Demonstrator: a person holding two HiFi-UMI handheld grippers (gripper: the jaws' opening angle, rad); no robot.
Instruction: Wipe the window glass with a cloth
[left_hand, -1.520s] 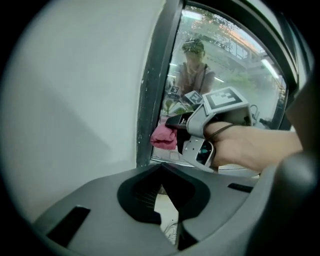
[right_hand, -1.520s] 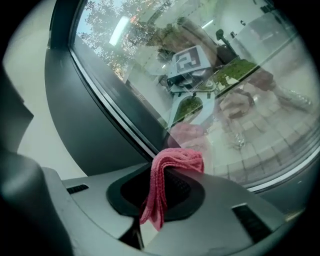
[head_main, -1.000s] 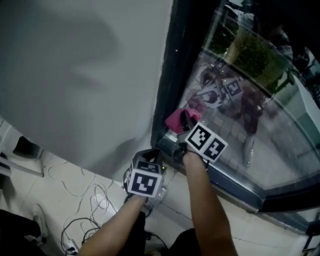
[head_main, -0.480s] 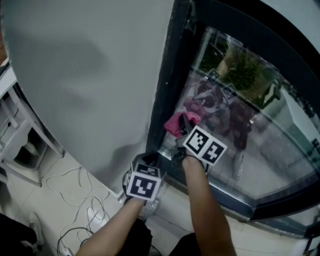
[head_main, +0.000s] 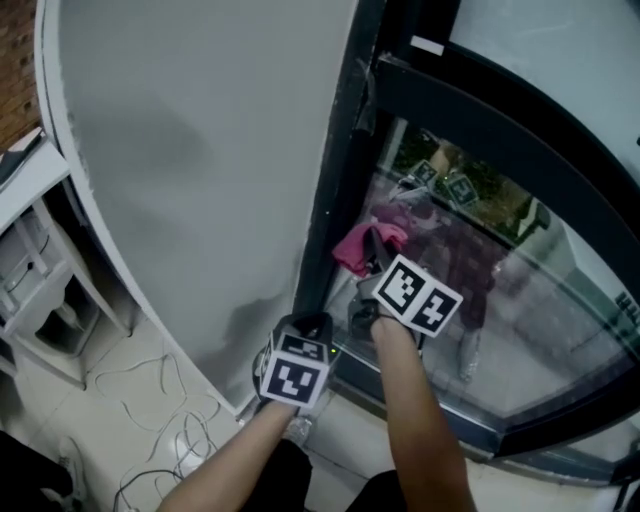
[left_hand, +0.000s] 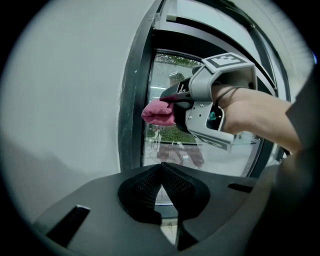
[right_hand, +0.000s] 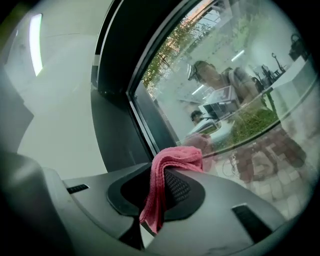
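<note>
Right gripper view, centre: your right gripper (right_hand: 170, 168) clenches the pink cloth (right_hand: 176, 157) in its fingers (right_hand: 180, 185); press it flat on the window glass (right_hand: 240, 115) while the left gripper (left_hand: 161, 168) sits closed and empty.

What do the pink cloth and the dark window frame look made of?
Pink cloth: probably terry or microfibre, matte, judging by its fuzzy nap and limp folds. Window frame: likely painted or coated metal, dark with a smooth, dull sheen and straight edges; plastic cannot be ruled out.

Pink cloth (head_main: 358, 244) at tip of right gripper (head_main: 374, 252), against glass (head_main: 530, 300) just right of dark frame (head_main: 338, 190). Nearer, left gripper (head_main: 308, 325) low by frame foot, beside grey wall (head_main: 190, 150). Loose cables (head_main: 170, 430) on floor (head_main: 70, 400), near left
</note>
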